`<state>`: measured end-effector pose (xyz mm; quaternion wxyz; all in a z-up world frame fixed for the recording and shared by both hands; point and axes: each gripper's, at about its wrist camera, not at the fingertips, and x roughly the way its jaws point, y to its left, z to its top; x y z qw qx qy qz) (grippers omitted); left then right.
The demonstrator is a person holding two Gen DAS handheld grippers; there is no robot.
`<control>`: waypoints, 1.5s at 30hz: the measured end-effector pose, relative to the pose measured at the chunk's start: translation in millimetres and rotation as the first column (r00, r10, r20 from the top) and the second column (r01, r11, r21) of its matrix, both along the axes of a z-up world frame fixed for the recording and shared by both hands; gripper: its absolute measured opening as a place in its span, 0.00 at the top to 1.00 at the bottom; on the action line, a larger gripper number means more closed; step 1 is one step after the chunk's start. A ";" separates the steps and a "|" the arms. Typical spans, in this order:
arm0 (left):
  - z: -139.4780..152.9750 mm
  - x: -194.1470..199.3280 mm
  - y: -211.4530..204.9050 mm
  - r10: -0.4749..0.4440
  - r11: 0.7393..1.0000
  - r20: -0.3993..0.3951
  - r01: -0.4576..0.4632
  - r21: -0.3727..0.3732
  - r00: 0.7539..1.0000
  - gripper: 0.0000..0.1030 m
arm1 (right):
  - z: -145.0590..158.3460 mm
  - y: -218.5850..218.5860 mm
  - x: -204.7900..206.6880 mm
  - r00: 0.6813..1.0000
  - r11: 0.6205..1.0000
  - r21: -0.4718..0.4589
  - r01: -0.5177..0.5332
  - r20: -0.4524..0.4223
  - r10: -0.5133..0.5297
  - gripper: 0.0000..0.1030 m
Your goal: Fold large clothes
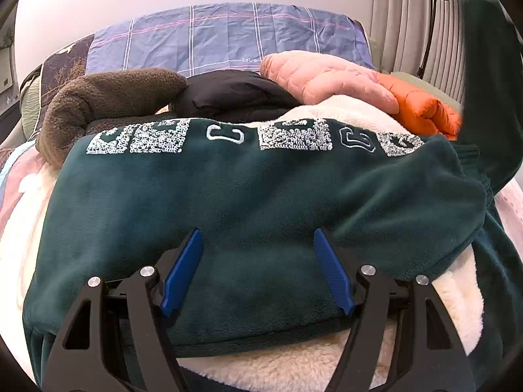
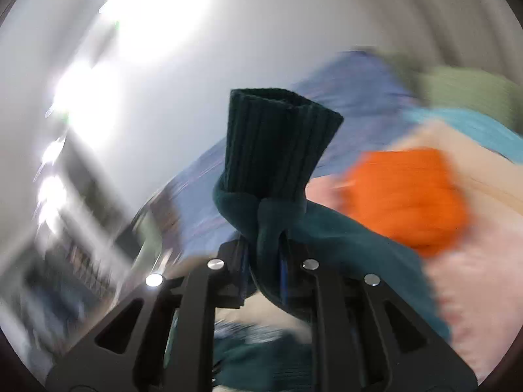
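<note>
A dark green fleece sweatshirt (image 1: pixel 228 202) with white sequin letters lies spread on a cream fleece blanket (image 1: pixel 294 362). My left gripper (image 1: pixel 258 245) is open, its blue pads (image 1: pixel 183 271) resting just above the sweatshirt's near part. One sleeve (image 1: pixel 487 81) rises at the right edge of the left wrist view. My right gripper (image 2: pixel 264 245) is shut on that sleeve near its ribbed cuff (image 2: pixel 278 143), which stands up above the jaws. The right wrist view is blurred by motion.
Behind the sweatshirt lie a brown fleece garment (image 1: pixel 108 101), a black garment (image 1: pixel 235 94), a pink quilted jacket (image 1: pixel 327 78) and an orange puffer jacket (image 1: pixel 425 104) (image 2: pixel 408 196). A blue checked sheet (image 1: pixel 222 36) covers the bed's far end. Curtains and a lamp (image 1: pixel 434 16) stand at the right.
</note>
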<state>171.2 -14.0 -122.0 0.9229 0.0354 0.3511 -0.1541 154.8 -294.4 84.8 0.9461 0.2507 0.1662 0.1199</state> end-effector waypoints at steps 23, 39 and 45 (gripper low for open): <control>45.4 20.6 51.1 -0.073 0.889 -0.087 0.025 -0.457 0.993 0.38 | -167.0 127.7 21.2 0.879 0.913 -0.188 -0.362 -0.395 0.268 0.41; 85.3 -4.8 119.7 0.111 0.983 0.105 -0.093 -0.157 0.988 0.80 | -161.6 113.4 17.2 0.898 0.917 -0.285 -0.278 -0.415 0.143 0.36; 27.5 2.1 171.5 0.302 0.930 -0.093 -0.315 -0.191 0.949 0.81 | -178.9 145.7 9.3 0.932 0.825 -0.510 -0.244 -0.359 0.054 0.34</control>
